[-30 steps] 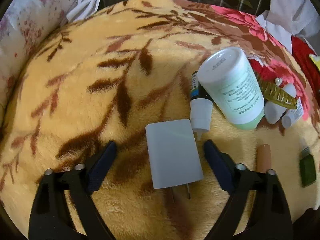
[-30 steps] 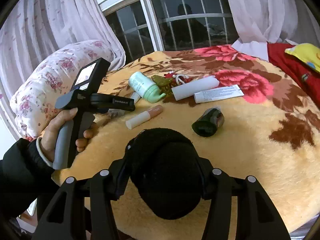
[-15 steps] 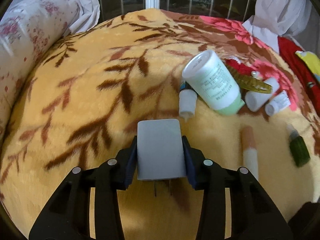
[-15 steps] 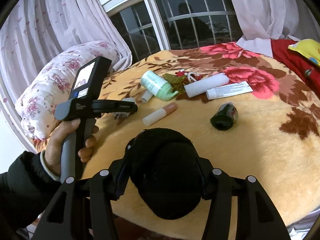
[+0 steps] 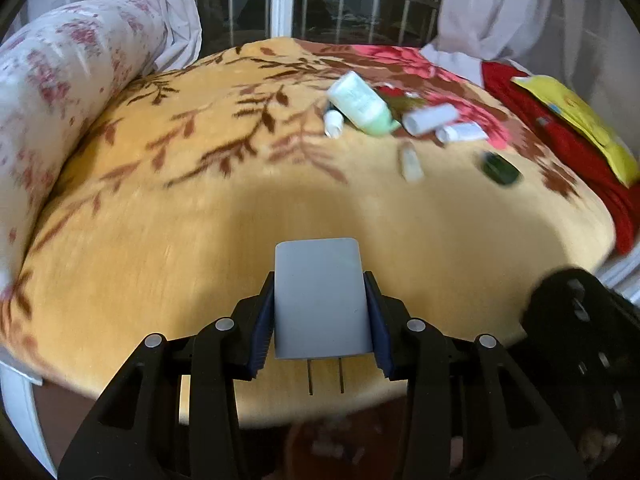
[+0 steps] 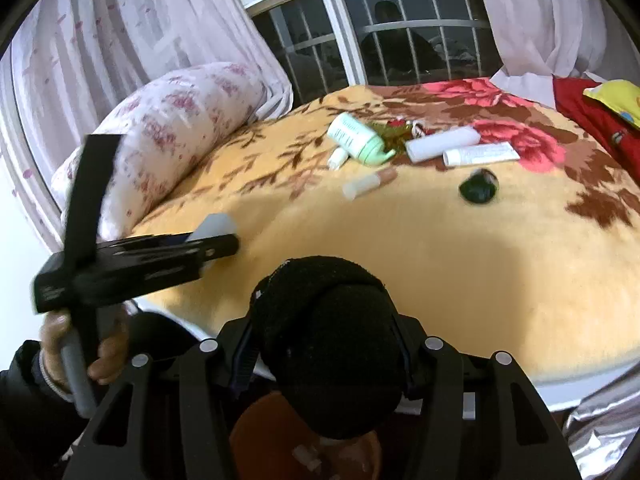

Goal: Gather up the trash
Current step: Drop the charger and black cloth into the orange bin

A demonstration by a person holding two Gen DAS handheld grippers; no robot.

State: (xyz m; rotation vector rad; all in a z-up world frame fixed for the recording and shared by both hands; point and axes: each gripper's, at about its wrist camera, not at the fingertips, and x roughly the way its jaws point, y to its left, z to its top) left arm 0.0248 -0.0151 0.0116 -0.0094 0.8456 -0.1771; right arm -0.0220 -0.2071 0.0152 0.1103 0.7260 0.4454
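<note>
My left gripper [image 5: 320,316] is shut on a grey plug adapter [image 5: 320,296], prongs toward me, held above the near edge of the yellow blanket [image 5: 200,220]. It also shows in the right wrist view [image 6: 216,224]. My right gripper [image 6: 324,344] is shut on a black knit cloth [image 6: 328,340] over the bed's edge. A brown bin [image 6: 280,440] lies below it. On the blanket lie a green bottle [image 5: 360,104], a white tube [image 5: 430,118], a small dropper bottle [image 5: 333,122], a lip balm stick [image 5: 410,162] and a dark green bottle [image 5: 500,168].
A floral pillow [image 5: 60,92] lies along the left. A red cloth [image 5: 560,136] with a yellow item [image 5: 580,120] lies at the right. A barred window [image 6: 380,32] and curtains are behind the bed.
My left gripper closed on the plug adapter, lifted it and pulled back toward the bed's near edge. My right gripper with the black cloth also drew back over the edge.
</note>
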